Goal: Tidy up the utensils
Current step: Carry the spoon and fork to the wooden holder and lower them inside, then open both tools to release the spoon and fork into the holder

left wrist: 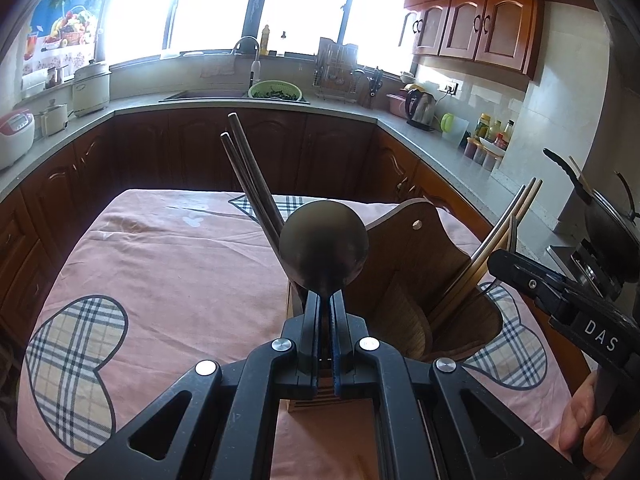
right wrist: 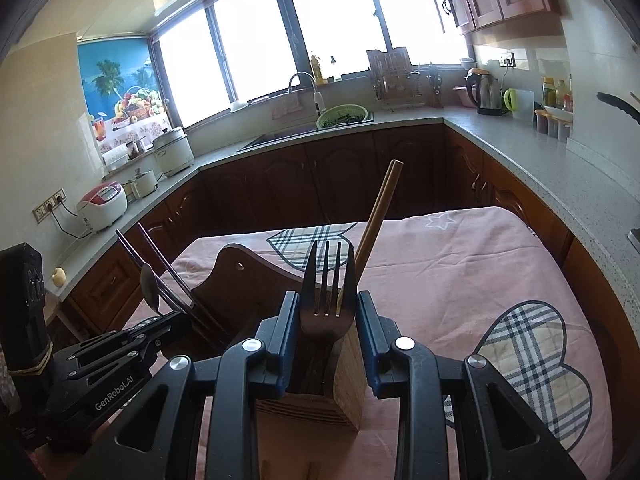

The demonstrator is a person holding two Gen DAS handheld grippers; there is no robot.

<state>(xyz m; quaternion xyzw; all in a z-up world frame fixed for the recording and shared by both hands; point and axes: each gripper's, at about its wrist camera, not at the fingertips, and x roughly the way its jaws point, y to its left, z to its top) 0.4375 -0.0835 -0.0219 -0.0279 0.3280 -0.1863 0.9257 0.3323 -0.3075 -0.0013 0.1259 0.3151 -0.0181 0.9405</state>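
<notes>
A wooden utensil holder (left wrist: 404,276) (right wrist: 344,368) stands on the pink tablecloth. My left gripper (left wrist: 325,300) is shut on the handle of a dark spoon (left wrist: 323,245), bowl upward, over the holder's left compartment, where dark chopsticks (left wrist: 250,184) lean. The spoon (right wrist: 150,285) and left gripper (right wrist: 176,318) also show in the right wrist view. My right gripper (right wrist: 327,300) is open, its jaws on either side of a dark fork (right wrist: 328,292) that stands tines up in the holder. Wooden chopsticks (right wrist: 378,216) lean behind the fork. The right gripper (left wrist: 504,264) shows at the right of the left wrist view.
The table with the pink cloth (left wrist: 168,264) and plaid hearts sits inside a U-shaped kitchen counter (right wrist: 520,148). On the counter are a rice cooker (right wrist: 102,204), a sink with a green colander (right wrist: 342,117), a kettle (right wrist: 486,94) and a wok (left wrist: 608,224).
</notes>
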